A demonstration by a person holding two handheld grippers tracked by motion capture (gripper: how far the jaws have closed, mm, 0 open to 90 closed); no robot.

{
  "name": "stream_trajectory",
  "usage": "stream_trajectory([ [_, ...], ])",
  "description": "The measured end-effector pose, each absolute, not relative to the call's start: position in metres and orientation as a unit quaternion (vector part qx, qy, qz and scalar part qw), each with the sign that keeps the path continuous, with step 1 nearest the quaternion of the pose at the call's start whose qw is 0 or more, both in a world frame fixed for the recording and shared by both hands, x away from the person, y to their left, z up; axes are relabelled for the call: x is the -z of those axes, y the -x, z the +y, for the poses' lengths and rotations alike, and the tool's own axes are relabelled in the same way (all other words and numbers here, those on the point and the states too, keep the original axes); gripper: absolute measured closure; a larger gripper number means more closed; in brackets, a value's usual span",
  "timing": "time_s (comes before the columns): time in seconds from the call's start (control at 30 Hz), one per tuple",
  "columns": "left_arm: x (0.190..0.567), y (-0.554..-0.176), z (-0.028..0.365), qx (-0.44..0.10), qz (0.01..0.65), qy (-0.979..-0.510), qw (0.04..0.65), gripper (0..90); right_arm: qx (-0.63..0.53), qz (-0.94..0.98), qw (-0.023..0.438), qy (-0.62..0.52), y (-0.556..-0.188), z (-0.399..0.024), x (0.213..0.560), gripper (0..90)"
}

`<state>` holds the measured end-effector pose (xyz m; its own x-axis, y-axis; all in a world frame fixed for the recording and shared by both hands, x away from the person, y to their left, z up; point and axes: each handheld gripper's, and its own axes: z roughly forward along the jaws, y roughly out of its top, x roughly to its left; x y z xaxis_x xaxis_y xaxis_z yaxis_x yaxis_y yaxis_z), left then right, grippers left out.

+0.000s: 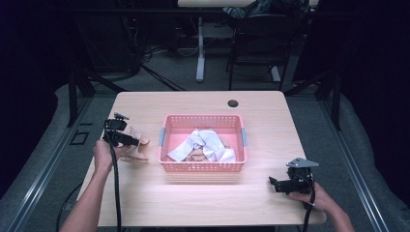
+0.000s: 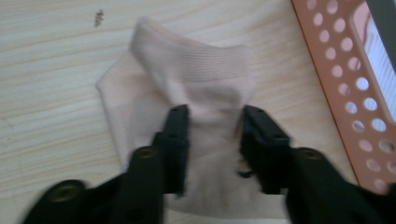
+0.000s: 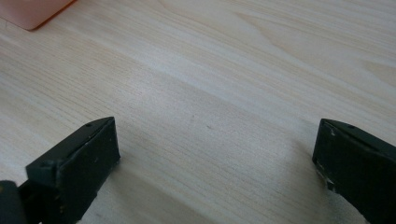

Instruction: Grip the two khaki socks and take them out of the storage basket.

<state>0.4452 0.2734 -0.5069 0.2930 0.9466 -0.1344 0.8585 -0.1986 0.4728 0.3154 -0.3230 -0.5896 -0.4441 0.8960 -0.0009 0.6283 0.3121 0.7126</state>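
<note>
A pale pink sock (image 2: 196, 74) lies flat on the wooden table, left of the pink basket (image 1: 203, 117). My left gripper (image 2: 215, 112) is low over the sock (image 1: 140, 150), its jaws apart, one on each side of a ridge of the fabric. The pads do not seem to squeeze the cloth. In the high view the left gripper (image 1: 137, 141) points right, toward the basket. My right gripper (image 3: 217, 135) stands wide open over bare wood with nothing between its fingers. It sits near the table's front right (image 1: 271, 182).
The basket holds a white and light blue cloth (image 1: 205, 145) and some beige pieces. Its perforated wall (image 2: 336, 70) runs close to the sock's right. A dark cable hole (image 1: 233, 103) is at the table's far side. Bare wood (image 1: 193, 193) stretches in front of the basket.
</note>
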Motion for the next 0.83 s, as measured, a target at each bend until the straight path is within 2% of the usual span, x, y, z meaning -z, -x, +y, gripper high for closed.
stream_trajectory([
  [0.07,0.502,-0.441,0.276,-0.102,0.589,-0.764,0.243,38.4,-0.328,0.784,0.204,-0.487,-0.315,-0.323,0.590,0.0],
  [0.17,0.493,-0.431,0.278,-0.109,0.587,-0.758,0.261,25.1,-0.328,0.783,0.204,-0.487,-0.315,-0.323,0.590,0.0],
  [0.27,0.485,-0.420,0.280,-0.113,0.583,-0.756,0.276,16.4,-0.328,0.784,0.204,-0.487,-0.315,-0.323,0.590,0.0],
  [0.5,0.473,-0.392,0.287,-0.131,0.570,-0.761,0.280,10.2,-0.328,0.783,0.204,-0.487,-0.315,-0.323,0.590,0.0],
  [0.83,0.486,-0.369,0.303,-0.138,0.586,-0.751,0.271,1.2,-0.328,0.783,0.203,-0.488,-0.315,-0.323,0.590,0.0],
])
